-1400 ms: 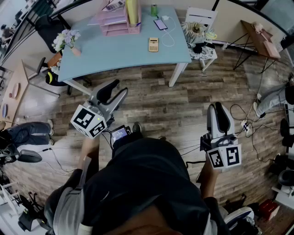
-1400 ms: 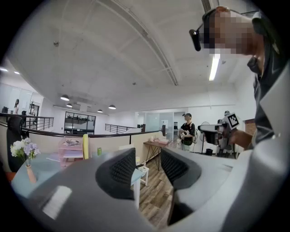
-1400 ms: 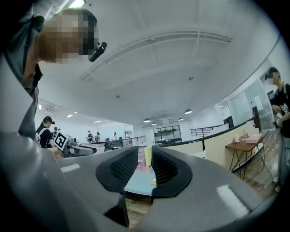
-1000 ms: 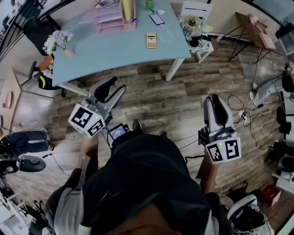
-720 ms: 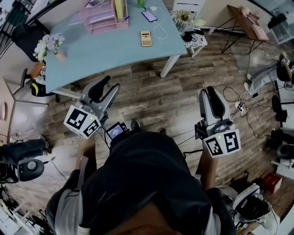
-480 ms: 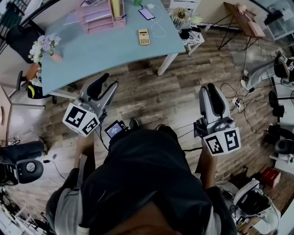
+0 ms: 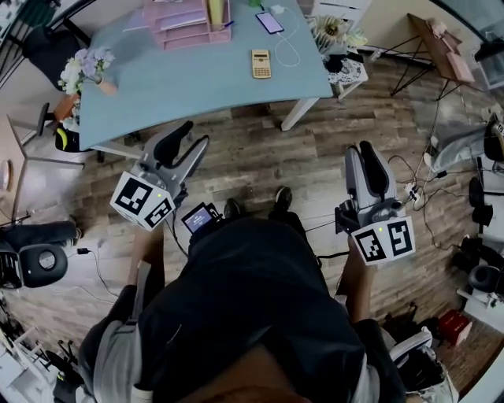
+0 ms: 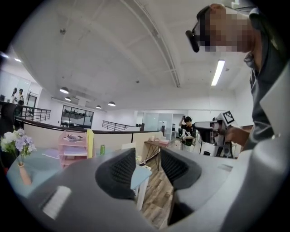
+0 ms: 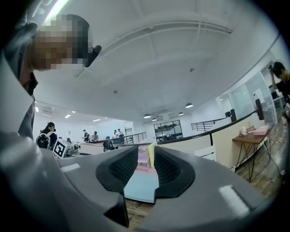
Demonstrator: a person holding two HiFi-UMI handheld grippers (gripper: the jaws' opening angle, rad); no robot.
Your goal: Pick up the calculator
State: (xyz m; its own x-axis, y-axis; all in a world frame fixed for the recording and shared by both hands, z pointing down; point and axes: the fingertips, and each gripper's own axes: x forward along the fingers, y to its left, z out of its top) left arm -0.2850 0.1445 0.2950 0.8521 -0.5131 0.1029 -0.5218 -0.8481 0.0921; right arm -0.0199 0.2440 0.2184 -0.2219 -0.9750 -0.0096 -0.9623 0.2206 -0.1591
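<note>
The calculator (image 7: pixel 261 64), beige with dark keys, lies flat on the light blue table (image 7: pixel 197 86), far ahead of both grippers. My left gripper (image 7: pixel 197 135) (image 8: pixel 148 165) is held level over the wooden floor, short of the table's near edge. Its jaws stand close together with nothing between them. My right gripper (image 7: pixel 364 149) (image 9: pixel 146 165) hangs further right, also shut and empty, pointing at the table (image 9: pixel 141 186). Neither gripper view shows the calculator; both see the tabletop edge-on.
On the table stand a pink paper tray (image 7: pixel 185 27), a phone (image 7: pixel 270 22) on a white cable, and a flower vase (image 7: pixel 83 67). A white side table with flowers (image 7: pixel 342 39) sits at the table's right end. Cables and chairs crowd the floor on the right.
The person has stepped towards the table, a shoe now showing ahead of the body. Both grippers came along with jaws unchanged. The calculator has not moved.
</note>
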